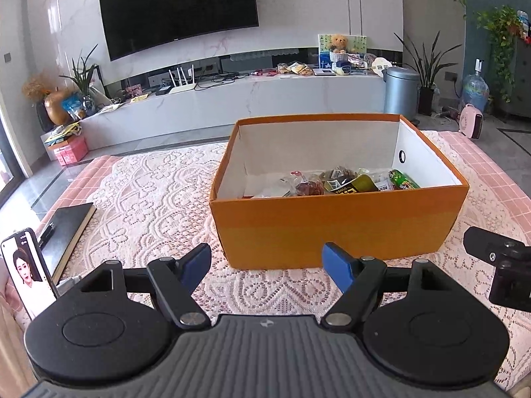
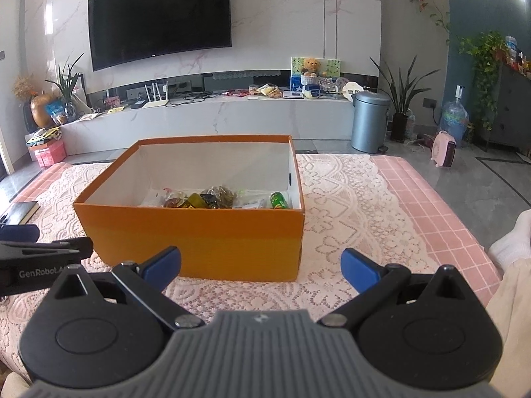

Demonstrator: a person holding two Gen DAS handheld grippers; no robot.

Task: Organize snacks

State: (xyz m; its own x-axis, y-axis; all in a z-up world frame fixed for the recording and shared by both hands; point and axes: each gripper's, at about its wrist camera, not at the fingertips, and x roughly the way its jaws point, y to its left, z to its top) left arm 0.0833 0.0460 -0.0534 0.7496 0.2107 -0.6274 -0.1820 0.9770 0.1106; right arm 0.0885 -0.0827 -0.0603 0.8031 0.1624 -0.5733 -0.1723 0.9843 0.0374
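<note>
Hovering short of the box (image 2: 199, 242), both grippers (image 1: 265, 265) (image 2: 262, 265) gape empty. Snacks (image 2: 212, 199) lie inside, likely gathered for tidiness.

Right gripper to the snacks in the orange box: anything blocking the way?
Only the box's own near wall stands between the open right gripper and the snacks on the floor of the orange box. The top is open, so going over the wall looks clear.

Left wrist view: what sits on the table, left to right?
Phone → black notebook → orange box holding the snacks → tip of the right gripper at the frame edge.
</note>
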